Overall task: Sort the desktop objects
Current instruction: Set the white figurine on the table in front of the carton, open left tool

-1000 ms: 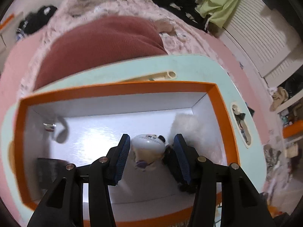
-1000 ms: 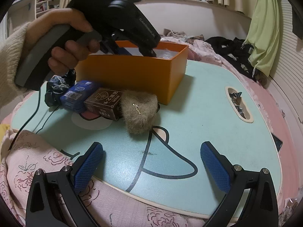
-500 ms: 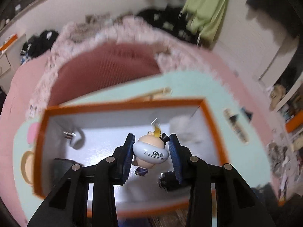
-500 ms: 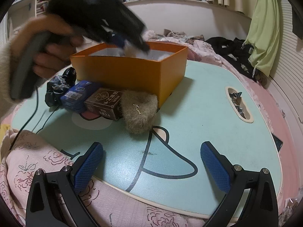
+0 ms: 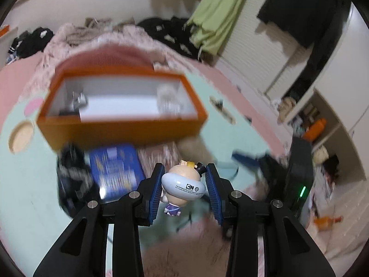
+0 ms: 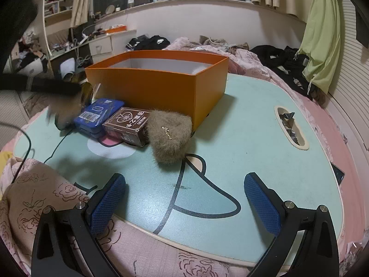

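Fingers of the left gripper (image 5: 184,185) are clamped on a small toy figurine (image 5: 183,182); both blue pads press its pale ring-shaped middle. The figurine hangs between the pads with its head toward 12 o'clock and its purple feet toward 6 o'clock, so its long axis runs along the fingers. From the fingers, the orange box (image 5: 120,124) lies at about 11 o'clock, set back across the table, with a blue tin (image 5: 114,169) and a black bundle (image 5: 71,177) between box and gripper (this view is motion-blurred).

The right gripper (image 6: 185,204) stands wide apart and empty over the near edge of the mint-green table (image 6: 265,152). A furry pouch (image 6: 171,136) lies at its 12 o'clock, beside a brown carton (image 6: 129,125). Judged by this, the left hand alone governs where the figurine is set down.

Change from the earlier frames: the left jaws have just been closing, with the figurine between them. The figurine then sat inside the box; it is now lifted out and carried back, clear of the box's near wall. The right gripper is unchanged.
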`<state>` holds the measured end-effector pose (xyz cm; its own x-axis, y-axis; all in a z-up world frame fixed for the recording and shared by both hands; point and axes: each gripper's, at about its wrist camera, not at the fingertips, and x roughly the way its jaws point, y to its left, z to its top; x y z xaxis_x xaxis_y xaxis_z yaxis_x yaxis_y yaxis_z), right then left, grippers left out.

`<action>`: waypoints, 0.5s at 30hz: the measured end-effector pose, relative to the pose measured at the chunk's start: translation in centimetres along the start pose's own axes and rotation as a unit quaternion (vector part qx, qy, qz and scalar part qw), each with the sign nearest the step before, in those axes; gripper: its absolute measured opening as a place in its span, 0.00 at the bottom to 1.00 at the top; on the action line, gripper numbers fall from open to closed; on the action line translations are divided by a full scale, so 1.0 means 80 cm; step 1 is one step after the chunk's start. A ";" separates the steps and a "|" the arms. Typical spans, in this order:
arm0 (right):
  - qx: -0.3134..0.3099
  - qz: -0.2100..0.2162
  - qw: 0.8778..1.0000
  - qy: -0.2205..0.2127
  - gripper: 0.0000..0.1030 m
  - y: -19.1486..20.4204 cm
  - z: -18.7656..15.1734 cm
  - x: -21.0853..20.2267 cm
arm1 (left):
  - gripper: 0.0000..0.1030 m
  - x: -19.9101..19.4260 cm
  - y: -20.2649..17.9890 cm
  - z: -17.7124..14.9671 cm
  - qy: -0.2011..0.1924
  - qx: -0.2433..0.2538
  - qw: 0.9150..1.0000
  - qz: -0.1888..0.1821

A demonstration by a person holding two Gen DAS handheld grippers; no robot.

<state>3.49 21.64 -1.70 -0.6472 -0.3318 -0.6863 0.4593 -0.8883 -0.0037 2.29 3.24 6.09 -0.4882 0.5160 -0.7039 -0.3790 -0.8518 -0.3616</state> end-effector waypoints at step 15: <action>0.000 0.000 1.000 -0.001 1.00 -0.001 -0.002 0.000 | 0.78 -0.020 0.004 -0.042 -0.049 0.015 0.996 0.078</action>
<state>3.51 21.78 -1.83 -0.6483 -0.3330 -0.6847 0.4593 -0.8883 -0.0029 5.58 1.81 5.02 -0.6169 0.3854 -0.6862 -0.3158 -0.9199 -0.2327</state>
